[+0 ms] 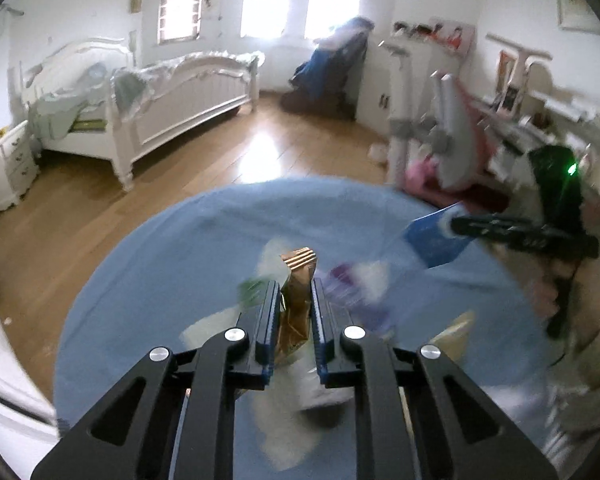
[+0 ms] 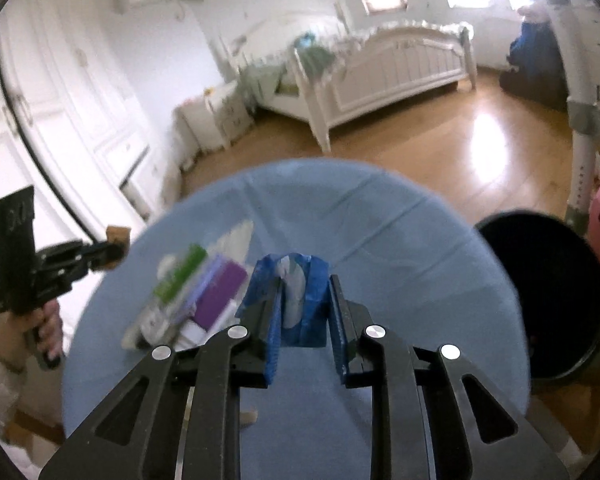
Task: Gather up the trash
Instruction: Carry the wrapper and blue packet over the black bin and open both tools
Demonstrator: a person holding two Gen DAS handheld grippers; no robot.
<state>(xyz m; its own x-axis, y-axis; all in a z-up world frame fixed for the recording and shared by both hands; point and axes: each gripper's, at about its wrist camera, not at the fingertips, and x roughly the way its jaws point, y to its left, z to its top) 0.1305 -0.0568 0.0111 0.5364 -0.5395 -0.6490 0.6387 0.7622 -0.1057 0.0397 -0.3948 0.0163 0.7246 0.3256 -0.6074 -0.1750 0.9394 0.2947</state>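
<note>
My left gripper (image 1: pixel 295 285) is shut on a brown snack wrapper (image 1: pixel 297 280), held above the round blue table (image 1: pixel 160 280). My right gripper (image 2: pixel 305 284) is shut on a blue wrapper (image 2: pixel 296 300) with a white patch, also above the table (image 2: pixel 400 248). In the left wrist view the right gripper (image 1: pixel 452 226) appears at the right with the blue wrapper (image 1: pixel 436 240). In the right wrist view the left gripper (image 2: pixel 114 250) appears at the left with the brown wrapper (image 2: pixel 117 236). Purple (image 2: pixel 216 296), green (image 2: pixel 180 276) and white packets lie blurred on the table.
A black round bin (image 2: pixel 548 300) stands right of the table. A white bed (image 1: pixel 148 92) stands across the wooden floor (image 1: pixel 240 148). White wardrobes (image 2: pixel 60 100) are at the left, a white stand (image 1: pixel 400 112) and pink items at the right.
</note>
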